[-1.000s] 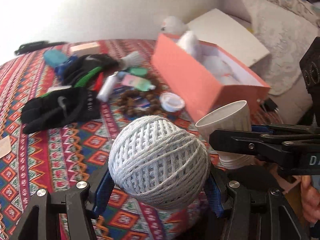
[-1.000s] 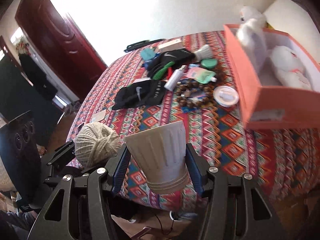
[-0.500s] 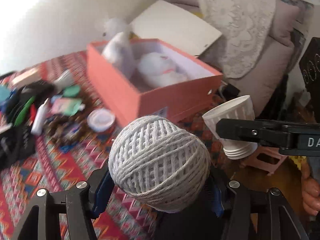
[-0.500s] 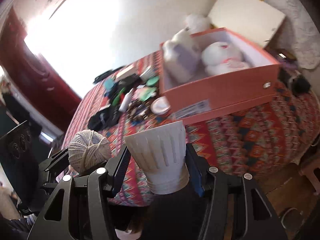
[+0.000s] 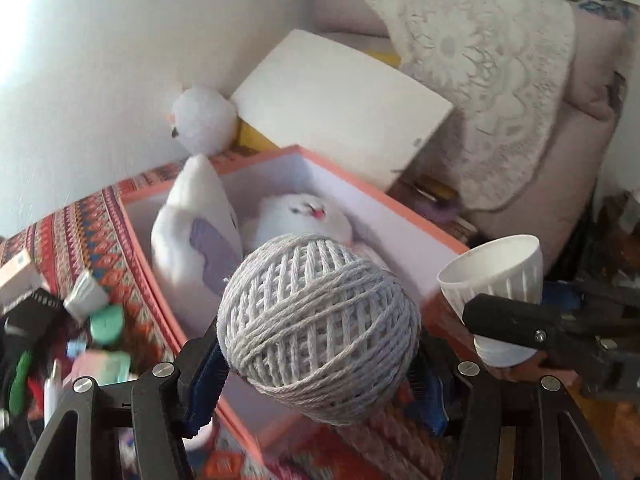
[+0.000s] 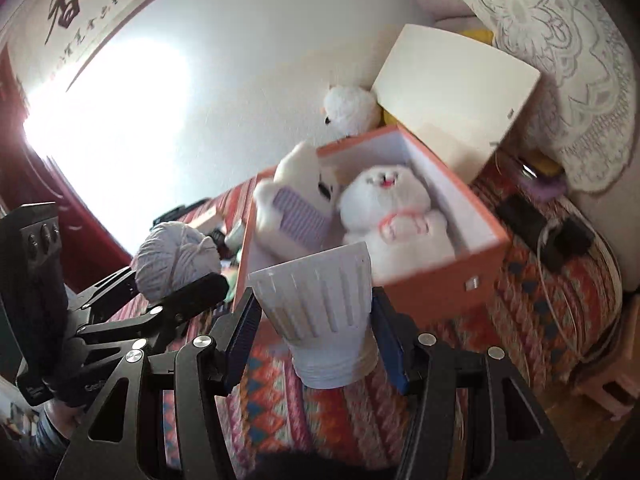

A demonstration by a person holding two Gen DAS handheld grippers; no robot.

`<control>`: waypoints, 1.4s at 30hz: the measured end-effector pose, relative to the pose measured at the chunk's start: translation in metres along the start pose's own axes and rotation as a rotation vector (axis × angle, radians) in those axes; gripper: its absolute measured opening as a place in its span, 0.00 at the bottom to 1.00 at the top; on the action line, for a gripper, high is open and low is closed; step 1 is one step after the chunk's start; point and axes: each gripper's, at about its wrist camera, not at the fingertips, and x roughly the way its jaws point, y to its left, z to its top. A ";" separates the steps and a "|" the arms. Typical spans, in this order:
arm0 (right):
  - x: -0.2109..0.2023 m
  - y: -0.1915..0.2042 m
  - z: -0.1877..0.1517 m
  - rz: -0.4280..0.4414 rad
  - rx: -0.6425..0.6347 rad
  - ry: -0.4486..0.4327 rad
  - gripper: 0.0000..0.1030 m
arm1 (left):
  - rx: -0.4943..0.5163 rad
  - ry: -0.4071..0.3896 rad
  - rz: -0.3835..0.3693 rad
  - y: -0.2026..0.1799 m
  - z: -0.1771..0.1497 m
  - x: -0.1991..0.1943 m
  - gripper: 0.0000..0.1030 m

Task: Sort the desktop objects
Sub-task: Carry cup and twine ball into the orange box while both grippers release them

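My left gripper is shut on a grey ball of twine, held in front of the orange box. The right gripper is shut on a white ribbed cup, held upright just before the near wall of the orange box. The cup also shows in the left wrist view at the right, and the twine ball shows at the left in the right wrist view. Two white plush toys lie inside the box.
Small items lie on the patterned cloth left of the box. The box lid leans behind it beside a third plush. A lace-covered cushion sits at the right. Black devices with a cable lie right of the box.
Both grippers have swung right and risen with their loads, from over the scattered items to just in front of the orange box. The box now fills the middle of both views.
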 end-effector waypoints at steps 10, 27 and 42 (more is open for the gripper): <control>0.094 -0.024 0.044 0.017 0.013 0.047 0.56 | -0.062 0.081 0.037 0.036 0.009 0.077 0.69; 0.099 -0.018 0.004 -0.090 0.028 0.107 0.83 | -0.119 0.028 0.024 0.050 -0.016 0.037 0.88; 0.022 0.069 -0.055 -0.233 -0.133 0.056 0.86 | -0.149 0.008 0.015 0.049 -0.081 -0.068 0.93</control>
